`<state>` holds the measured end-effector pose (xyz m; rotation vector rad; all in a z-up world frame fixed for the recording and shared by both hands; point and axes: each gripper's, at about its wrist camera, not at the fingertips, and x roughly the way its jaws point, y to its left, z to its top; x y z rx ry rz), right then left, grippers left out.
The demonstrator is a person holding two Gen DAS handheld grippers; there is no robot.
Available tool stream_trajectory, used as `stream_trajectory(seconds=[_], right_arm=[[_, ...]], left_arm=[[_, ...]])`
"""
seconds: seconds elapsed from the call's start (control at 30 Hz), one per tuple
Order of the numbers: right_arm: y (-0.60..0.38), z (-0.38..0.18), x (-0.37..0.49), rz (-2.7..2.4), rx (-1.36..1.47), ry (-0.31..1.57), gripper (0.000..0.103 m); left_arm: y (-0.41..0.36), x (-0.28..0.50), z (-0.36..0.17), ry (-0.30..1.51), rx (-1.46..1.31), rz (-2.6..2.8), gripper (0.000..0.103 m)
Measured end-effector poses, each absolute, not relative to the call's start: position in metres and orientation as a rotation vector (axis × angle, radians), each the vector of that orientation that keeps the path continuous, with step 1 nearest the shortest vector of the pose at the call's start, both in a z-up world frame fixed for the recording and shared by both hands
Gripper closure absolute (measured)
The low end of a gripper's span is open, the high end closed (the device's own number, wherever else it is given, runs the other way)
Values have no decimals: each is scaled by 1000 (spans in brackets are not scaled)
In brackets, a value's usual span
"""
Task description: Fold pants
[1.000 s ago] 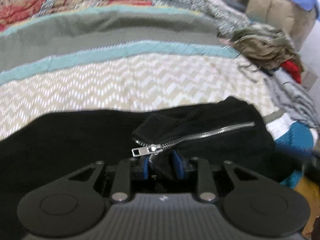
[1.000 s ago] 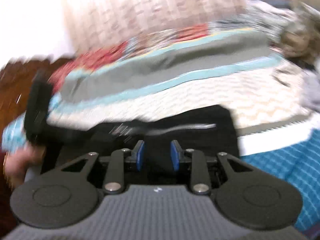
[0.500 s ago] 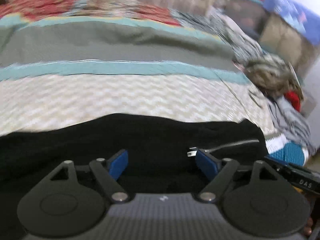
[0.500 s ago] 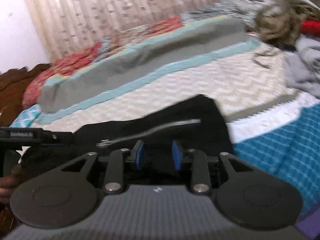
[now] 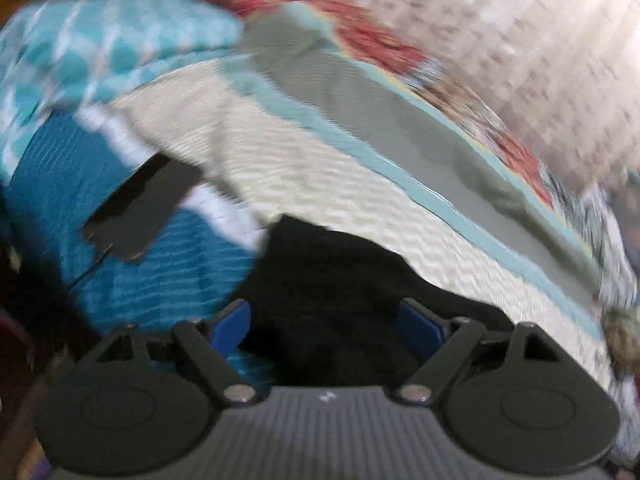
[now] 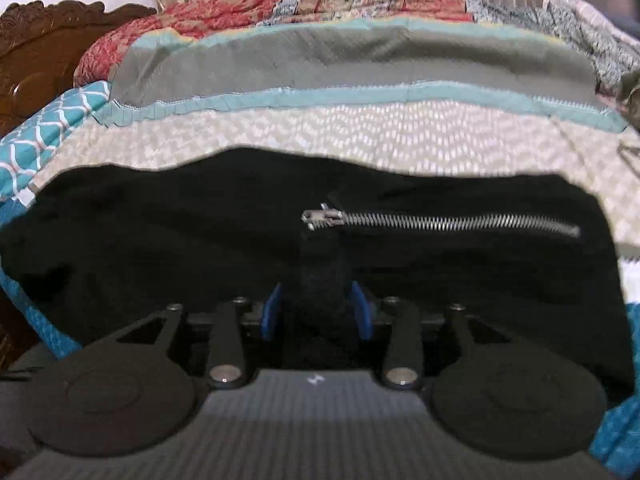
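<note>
The black pants (image 6: 200,232) lie flat across the near part of the bed, with a silver zipper (image 6: 440,222) running to the right. My right gripper (image 6: 316,312) is shut on a bunched fold of the black pants just below the zipper pull. In the blurred left wrist view the pants (image 5: 332,280) show as a dark shape over the bed's near edge. My left gripper (image 5: 326,322) is open wide, its blue pads apart over the pants' end, holding nothing.
The bed wears a quilt with cream chevron (image 6: 360,128), teal and grey bands. A teal patterned pillow (image 6: 44,128) and a carved wooden headboard (image 6: 44,48) are at the left. A dark flat object (image 5: 136,216) lies on the blue sheet.
My left gripper let go of the zipper fold, opened wide and swung left towards the pants' other end. My right gripper moved in and holds a fold below the zipper.
</note>
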<state>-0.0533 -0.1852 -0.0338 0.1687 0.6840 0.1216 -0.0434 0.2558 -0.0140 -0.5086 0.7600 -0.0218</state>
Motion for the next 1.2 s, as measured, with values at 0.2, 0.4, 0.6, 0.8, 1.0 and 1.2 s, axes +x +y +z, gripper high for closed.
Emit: stream_trajectory(seconds=[0.2,0.4,0.6,0.8,1.0,1.2], right_arm=[[-152,-5,-61,229,176,610,61],[-91,-15,-35,401,123,734,65],[-30,-3,17,560,135,827,72],[24,-53,64,600,169,1084,71],[-7,-56,68,583,397,1105,72],[-67,-50,45,531,569,1030,70]], left_arm=[[286,-40,-59,815,-773,-72,12],[291,-13,-104,858,-914,-115,10],[291,3,-117,822,-963,-118,1],[296,3,-111,794,-889,-69,67],[278,-12,-77,724,-774,-97,75],[200,-14,-17,573,-432,-213,77]])
